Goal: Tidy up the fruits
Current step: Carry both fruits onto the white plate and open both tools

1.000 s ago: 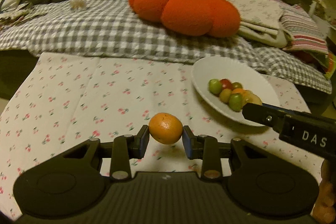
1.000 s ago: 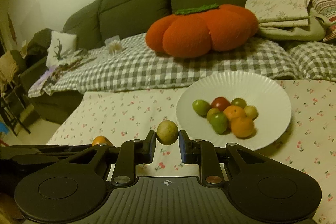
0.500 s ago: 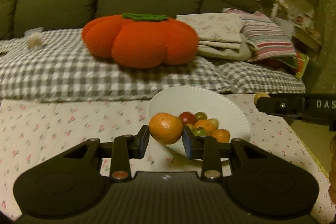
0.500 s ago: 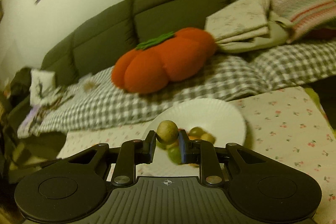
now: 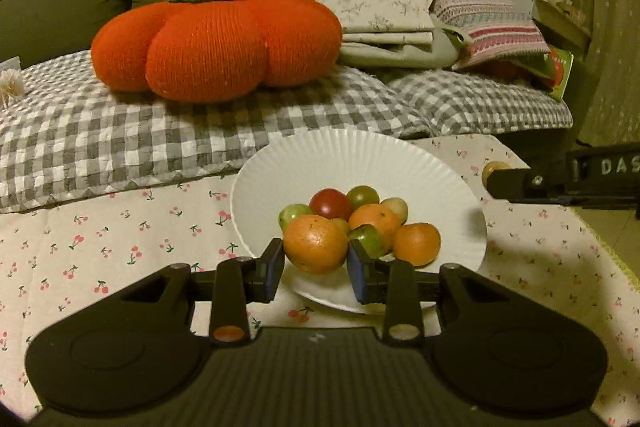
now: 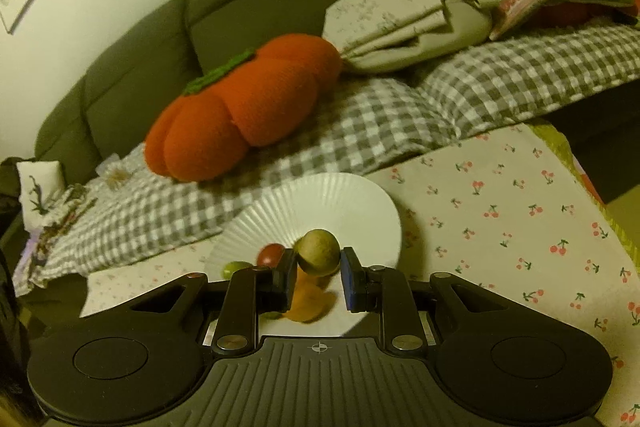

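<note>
My left gripper (image 5: 316, 269) is shut on an orange (image 5: 315, 243) and holds it over the near rim of the white ridged plate (image 5: 360, 159). The plate holds several small fruits: a red one (image 5: 330, 203), green ones and two oranges (image 5: 416, 243). My right gripper (image 6: 318, 277) is shut on a brown-green round fruit (image 6: 318, 251) and holds it above the same plate (image 6: 320, 203). The right gripper also shows at the right edge of the left wrist view (image 5: 520, 183), its fruit (image 5: 491, 170) peeking out.
The plate sits on a cherry-print tablecloth (image 5: 100, 247). Behind it a sofa carries a checked blanket (image 5: 120, 139), an orange pumpkin cushion (image 5: 216, 43) and folded linens (image 5: 400, 19). The table's right edge (image 6: 580, 163) drops off near the plate.
Both grippers have carried their fruits from the left part of the table to over the plate. The right gripper has tilted and now looks down on the plate.
</note>
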Motion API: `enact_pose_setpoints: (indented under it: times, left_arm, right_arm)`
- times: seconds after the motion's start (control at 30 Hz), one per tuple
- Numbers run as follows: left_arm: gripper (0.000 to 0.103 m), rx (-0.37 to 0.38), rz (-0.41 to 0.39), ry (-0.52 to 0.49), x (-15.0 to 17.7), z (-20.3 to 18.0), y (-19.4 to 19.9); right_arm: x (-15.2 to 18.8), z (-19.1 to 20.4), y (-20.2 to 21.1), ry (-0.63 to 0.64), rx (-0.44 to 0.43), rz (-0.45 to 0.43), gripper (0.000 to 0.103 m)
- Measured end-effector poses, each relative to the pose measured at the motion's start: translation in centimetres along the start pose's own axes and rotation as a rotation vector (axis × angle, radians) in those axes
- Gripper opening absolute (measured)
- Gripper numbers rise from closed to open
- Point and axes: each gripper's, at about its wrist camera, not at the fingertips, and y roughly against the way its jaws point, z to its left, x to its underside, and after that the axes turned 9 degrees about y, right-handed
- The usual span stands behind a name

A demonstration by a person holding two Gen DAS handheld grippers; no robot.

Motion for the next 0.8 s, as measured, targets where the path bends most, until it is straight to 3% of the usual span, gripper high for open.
enact_pose_setpoints:
  times: [0.3, 0.8]
  left_arm:
    - [0.033, -0.001, 0.006, -0.043, 0.1, -0.3, -1.3]
    - [0.033, 0.020, -0.007, -0.057, -0.4, 0.6, -4.2]
  right_arm:
    - [1.3, 0.0, -2.2, 0.029, 0.023, 0.039, 0.021]
    - [2.0, 0.1, -4.4, 0.045, -0.009, 0.047, 0.021]
